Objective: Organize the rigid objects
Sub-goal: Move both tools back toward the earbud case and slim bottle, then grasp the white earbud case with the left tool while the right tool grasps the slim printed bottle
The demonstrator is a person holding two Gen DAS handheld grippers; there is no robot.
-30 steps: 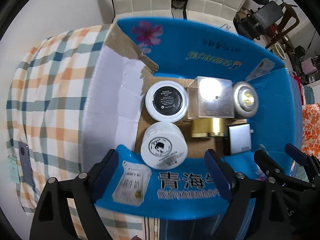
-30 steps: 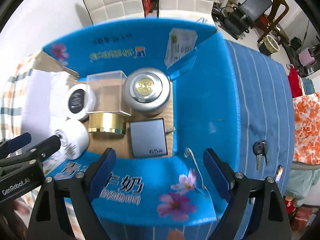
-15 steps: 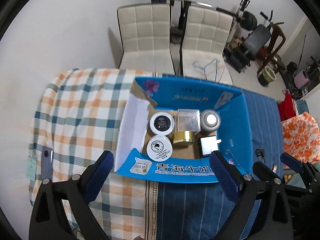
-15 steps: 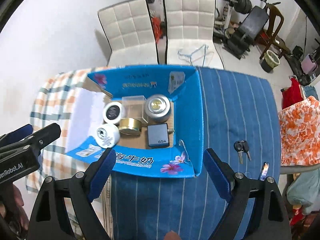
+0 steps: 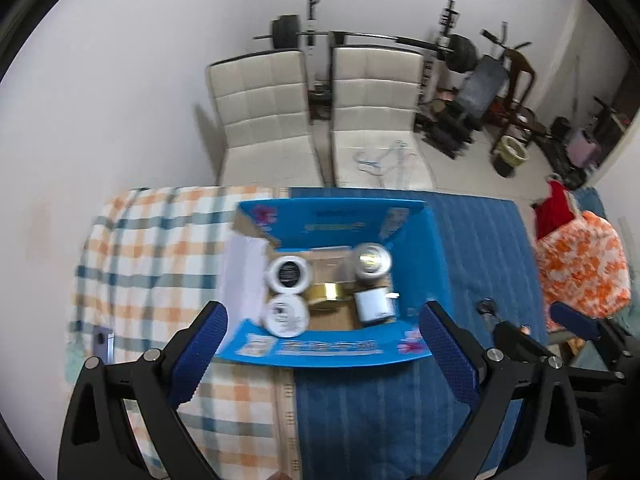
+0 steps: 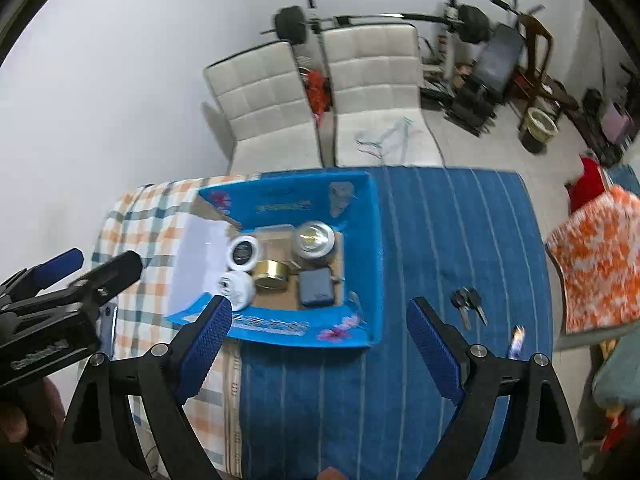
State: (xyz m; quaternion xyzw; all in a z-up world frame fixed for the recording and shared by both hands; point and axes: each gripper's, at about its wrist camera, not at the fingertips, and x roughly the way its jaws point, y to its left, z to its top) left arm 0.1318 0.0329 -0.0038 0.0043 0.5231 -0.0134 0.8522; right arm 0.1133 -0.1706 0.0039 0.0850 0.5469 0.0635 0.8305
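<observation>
An open blue cardboard box (image 5: 416, 240) (image 6: 362, 240) sits on the cloth-covered table. Inside lie a white jar with a black lid (image 5: 289, 274) (image 6: 242, 253), a white jar (image 5: 285, 315) (image 6: 235, 288), a gold tin (image 5: 326, 294) (image 6: 272, 274), a clear cube (image 5: 330, 266), a silver round tin (image 5: 372, 260) (image 6: 313, 240) and a grey flat case (image 5: 374, 306) (image 6: 316, 293). My left gripper (image 5: 322, 356) is open and empty, high above the box's near wall. My right gripper (image 6: 318, 350) is open and empty, also high above it.
Keys (image 6: 468, 304) (image 5: 486, 306) and a small lighter-like item (image 6: 516, 340) lie on the blue striped cloth right of the box. A phone (image 5: 103, 342) lies on the plaid cloth at left. Two white chairs (image 5: 320, 112) stand behind the table. An orange floral cloth (image 5: 580, 264) is at right.
Both grippers have pulled up and back from the box, so it looks much smaller and the room behind has come into view. Both stay open and empty. The box contents have not moved.
</observation>
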